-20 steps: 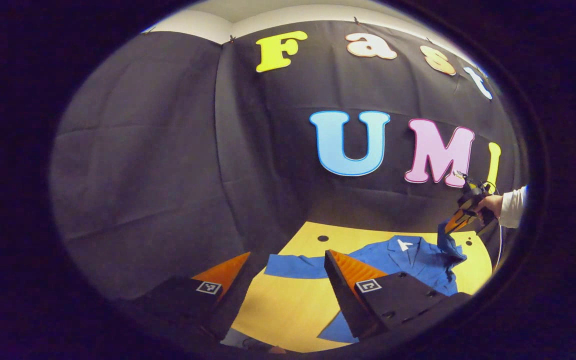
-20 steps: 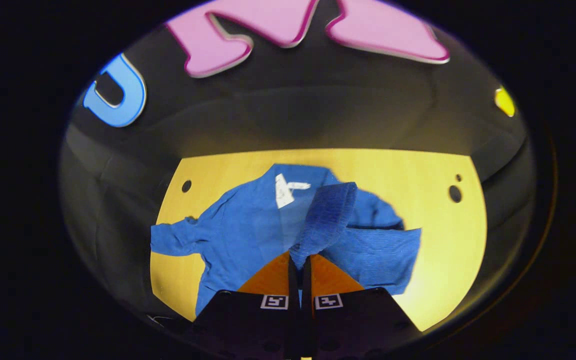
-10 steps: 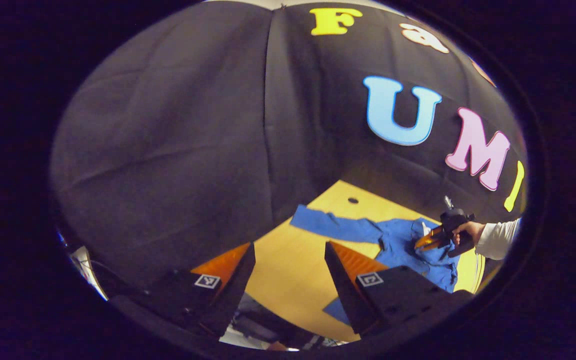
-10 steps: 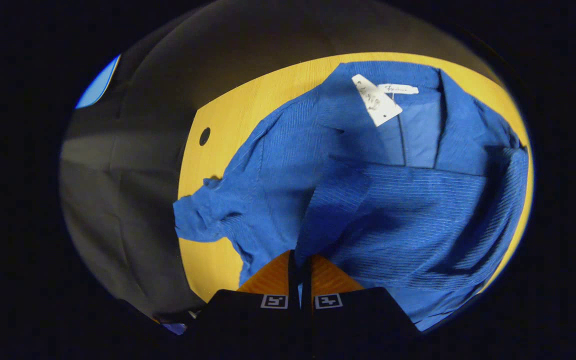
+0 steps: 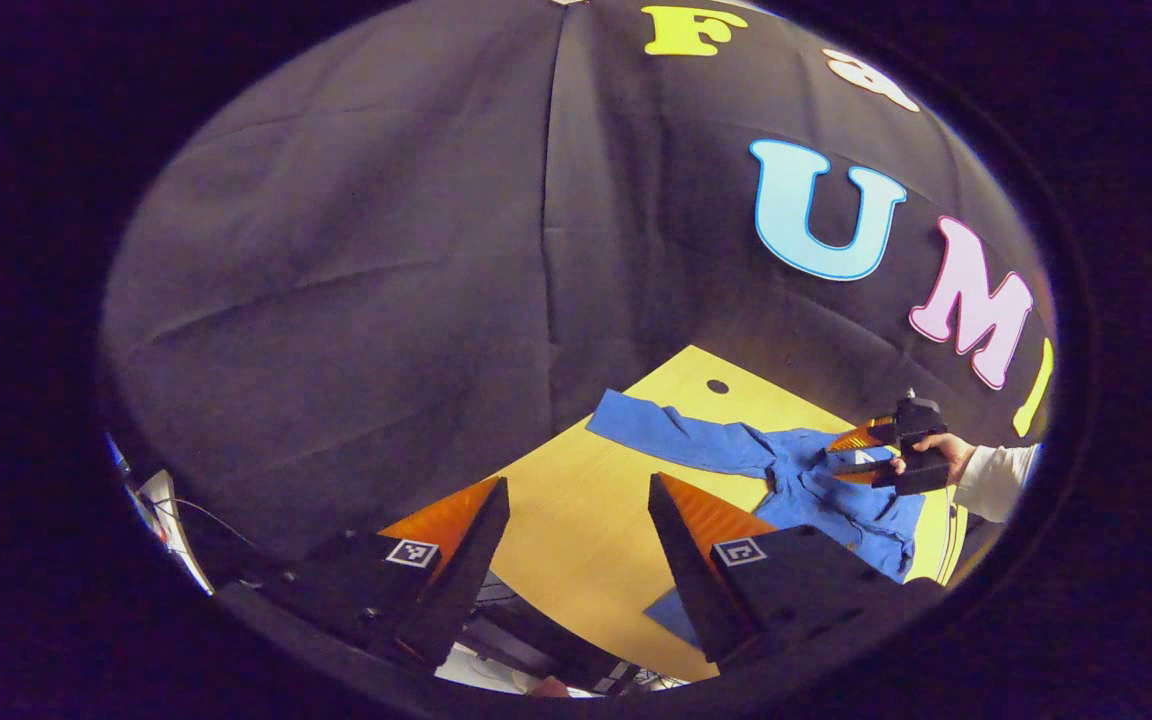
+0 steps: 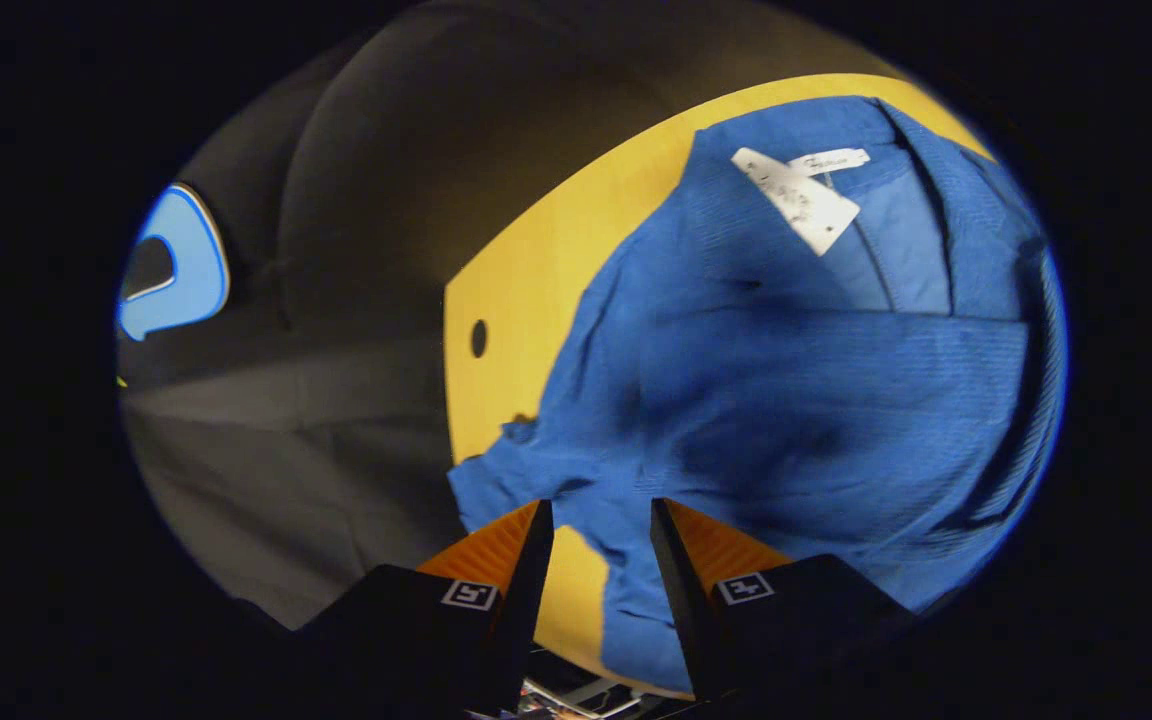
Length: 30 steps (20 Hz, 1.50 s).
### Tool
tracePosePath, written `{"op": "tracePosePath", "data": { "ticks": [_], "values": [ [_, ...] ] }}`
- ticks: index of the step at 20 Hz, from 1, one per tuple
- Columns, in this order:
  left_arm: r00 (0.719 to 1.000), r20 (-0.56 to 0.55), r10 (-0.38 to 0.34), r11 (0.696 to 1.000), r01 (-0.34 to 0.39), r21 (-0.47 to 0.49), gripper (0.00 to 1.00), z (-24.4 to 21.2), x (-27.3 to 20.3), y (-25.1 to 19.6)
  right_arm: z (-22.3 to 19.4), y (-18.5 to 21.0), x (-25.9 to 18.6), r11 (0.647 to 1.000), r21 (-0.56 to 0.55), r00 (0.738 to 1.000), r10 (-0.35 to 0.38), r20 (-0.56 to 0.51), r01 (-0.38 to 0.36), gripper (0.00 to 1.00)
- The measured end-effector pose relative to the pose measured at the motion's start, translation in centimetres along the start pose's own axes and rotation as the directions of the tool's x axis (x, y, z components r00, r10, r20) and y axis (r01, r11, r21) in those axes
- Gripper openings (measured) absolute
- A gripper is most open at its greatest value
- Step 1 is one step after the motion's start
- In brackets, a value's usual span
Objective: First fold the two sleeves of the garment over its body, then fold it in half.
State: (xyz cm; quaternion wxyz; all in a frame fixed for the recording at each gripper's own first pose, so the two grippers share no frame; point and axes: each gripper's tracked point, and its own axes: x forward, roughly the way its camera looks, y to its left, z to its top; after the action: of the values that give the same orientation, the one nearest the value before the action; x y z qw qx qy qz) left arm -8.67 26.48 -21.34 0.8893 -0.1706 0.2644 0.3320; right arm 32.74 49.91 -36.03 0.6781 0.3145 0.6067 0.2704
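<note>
A blue garment (image 6: 816,400) lies collar-up on the yellow table (image 6: 536,270), with a white tag (image 6: 801,195) at its neck. One sleeve (image 6: 836,340) is folded flat across the body. The other sleeve (image 5: 666,435) stretches out to the side on the table. My right gripper (image 6: 599,505) hovers low over the garment's near edge, open, with nothing between its fingers. In the left gripper view it appears as the far gripper (image 5: 881,455), held by a hand over the garment (image 5: 816,495). My left gripper (image 5: 576,485) is open and hangs above the table's near side, away from the cloth.
Small round holes (image 5: 717,386) (image 6: 478,338) mark the tabletop near its far edge. A person's hand and white sleeve (image 5: 991,470) reach in from the right. Cables and equipment (image 5: 166,505) sit below the table's near-left edge.
My right gripper carried the sleeve down onto the garment's body, then opened and let it go. The left gripper swung slightly and stayed open.
</note>
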Motion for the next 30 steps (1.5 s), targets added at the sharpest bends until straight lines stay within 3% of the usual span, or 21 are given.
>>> {"op": "tracePosePath", "data": {
  "ticks": [1,2,5,7,9,10,11,14,16,19,20,23,25,28,30],
  "values": [
    [1.0,-0.002,-0.017,1.0,0.017,0.01,0.83,0.1,0.5,-0.4,-0.2,0.4,-0.4,1.0,-0.014,1.0,0.008,0.002,-0.008,0.43],
    [0.999,-0.007,-0.034,0.999,0.034,0.023,0.83,0.1,1.1,-0.8,-0.5,0.2,-0.9,0.999,-0.044,1.0,0.0,-0.001,0.0,0.71],
    [0.995,-0.052,-0.089,0.993,0.093,0.072,0.83,-0.1,4.0,-2.0,-2.4,-1.4,-4.3,0.973,-0.218,0.997,-0.075,-0.018,0.069,0.72],
    [0.989,-0.088,-0.122,0.985,0.132,0.109,0.83,0.2,7.0,-2.6,-4.1,-2.8,-8.5,0.924,-0.365,0.991,-0.135,-0.025,0.116,0.73],
    [0.983,-0.118,-0.14,0.975,0.157,0.158,0.83,0.8,11.3,-2.9,-5.7,-4.5,-13.5,0.851,-0.497,0.981,-0.194,0.005,0.17,0.83],
    [0.979,-0.138,-0.148,0.968,0.172,0.182,0.83,1.1,13.6,-3.1,-7.1,-5.3,-16.2,0.823,-0.535,0.976,-0.216,0.018,0.192,1.0],
    [0.975,-0.168,-0.147,0.962,0.18,0.205,0.83,1.3,16.1,-3.1,-8.2,-5.8,-18.8,0.817,-0.538,0.975,-0.218,0.04,0.205,0.84],
    [0.963,-0.248,-0.107,0.946,0.175,0.273,0.82,2.0,23.9,-2.5,-12.1,-7.0,-25.9,0.887,-0.416,0.979,-0.17,0.114,0.203,0.87],
    [0.958,-0.281,-0.05,0.939,0.141,0.313,0.82,2.1,28.7,-1.7,-14.6,-10.0,-29.6,0.926,-0.303,0.969,-0.178,0.169,0.223,0.87],
    [0.947,-0.32,-0.015,0.926,0.134,0.354,0.83,2.0,33.8,-1.1,-18.2,-18.2,-35.9,0.937,-0.089,0.917,-0.306,0.257,0.338,0.87],
    [0.944,-0.329,-0.018,0.923,0.142,0.357,0.83,2.1,34.9,-1.2,-20.1,-20.2,-38.9,0.943,0.01,0.903,-0.322,0.285,0.333,0.87],
    [0.942,-0.334,-0.024,0.906,0.161,0.391,0.82,2.2,37.9,-1.7,-23.9,-25.1,-46.0,0.927,0.261,0.849,-0.355,0.392,0.268,0.86],
    [0.93,-0.367,-0.033,0.898,0.189,0.397,0.83,1.4,39.1,-1.9,-25.8,-27.2,-48.7,0.903,0.358,0.804,-0.391,0.448,0.24,0.87],
    [0.916,-0.397,-0.055,0.902,0.217,0.375,0.83,0.4,40.3,-2.3,-28.0,-27.9,-52.2,0.884,0.437,0.751,-0.402,0.523,0.168,0.87],
    [0.908,-0.404,-0.11,0.896,0.267,0.356,0.82,0.3,39.9,-2.8,-29.1,-27.4,-53.6,0.882,0.45,0.733,-0.396,0.553,0.138,0.86]
  ]
}}
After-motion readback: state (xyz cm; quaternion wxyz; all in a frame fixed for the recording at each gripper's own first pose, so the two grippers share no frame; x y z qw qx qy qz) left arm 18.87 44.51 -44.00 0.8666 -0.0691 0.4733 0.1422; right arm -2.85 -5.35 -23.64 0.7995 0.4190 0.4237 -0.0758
